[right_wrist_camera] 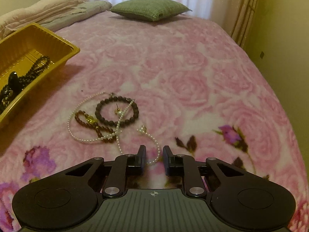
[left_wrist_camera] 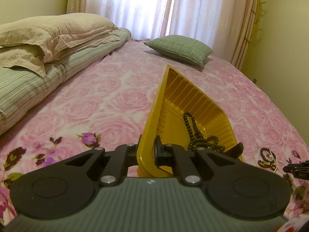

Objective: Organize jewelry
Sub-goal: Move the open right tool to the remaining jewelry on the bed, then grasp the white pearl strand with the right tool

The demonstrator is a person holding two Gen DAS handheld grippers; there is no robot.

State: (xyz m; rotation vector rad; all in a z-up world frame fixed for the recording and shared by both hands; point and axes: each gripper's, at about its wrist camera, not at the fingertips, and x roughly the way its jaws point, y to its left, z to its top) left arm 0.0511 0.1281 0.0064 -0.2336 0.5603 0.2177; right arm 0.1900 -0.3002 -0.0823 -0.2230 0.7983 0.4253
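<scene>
- The right hand-held gripper [right_wrist_camera: 154, 157] hangs just over the bed [right_wrist_camera: 193, 61] near its foot edge, jaws partly open and holding nothing, with the tail of the pearl necklace [right_wrist_camera: 154, 145] running up between the two fingers.
- No pad visibly presses on the pearls, so I judge the strand is bracketed, not yet gripped.
- The necklace's long axis runs from that tail away and leftward into the heap, where it loops around the dark bead bracelet [right_wrist_camera: 116, 111] and the reddish-brown bracelet [right_wrist_camera: 92, 124]; a small earring [right_wrist_camera: 118, 112] lies inside the dark ring.
- The left hand-held gripper [left_wrist_camera: 147, 150] is clamped fully shut on the near rim of the yellow tray [left_wrist_camera: 154, 116], tipping it up; a dark bead string [left_wrist_camera: 197, 135] already lies inside.
- The tray sits left of the heap, well clear of it.
- The right hand is much nearer the loose jewellery, so the pickup is its job; lifting the tail may drag the tangled bracelets.
</scene>
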